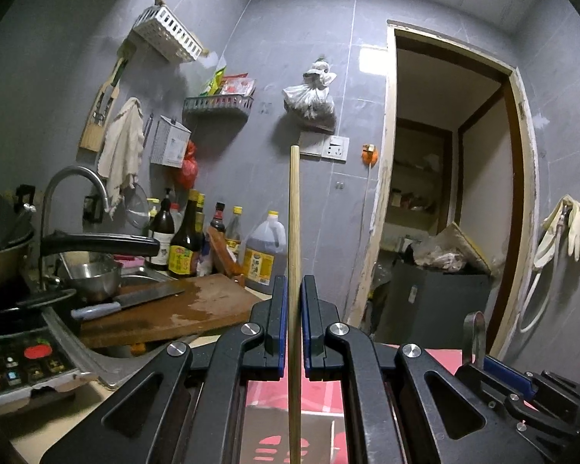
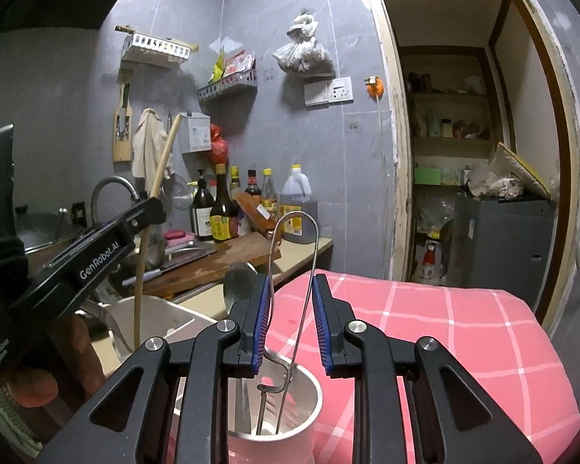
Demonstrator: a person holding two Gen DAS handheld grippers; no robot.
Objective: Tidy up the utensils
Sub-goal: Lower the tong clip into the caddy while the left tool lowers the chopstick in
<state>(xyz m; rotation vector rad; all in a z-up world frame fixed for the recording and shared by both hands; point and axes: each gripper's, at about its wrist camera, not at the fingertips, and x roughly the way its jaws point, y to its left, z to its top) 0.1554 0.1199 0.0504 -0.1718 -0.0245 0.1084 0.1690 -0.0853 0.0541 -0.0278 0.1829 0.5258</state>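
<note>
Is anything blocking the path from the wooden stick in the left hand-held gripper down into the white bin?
Nothing visible blocks it. The wooden stick, clamped in the left hand-held gripper, already reaches down into the white bin, whose open top looks unobstructed.

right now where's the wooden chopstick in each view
Left wrist view: the wooden chopstick stands upright at centre, clamped between the left gripper fingers.
Right wrist view: it shows at left, slanting up out of the left gripper, its lower end dropping toward a white container.
Shared landmark: the wall socket beside the doorway.
</note>
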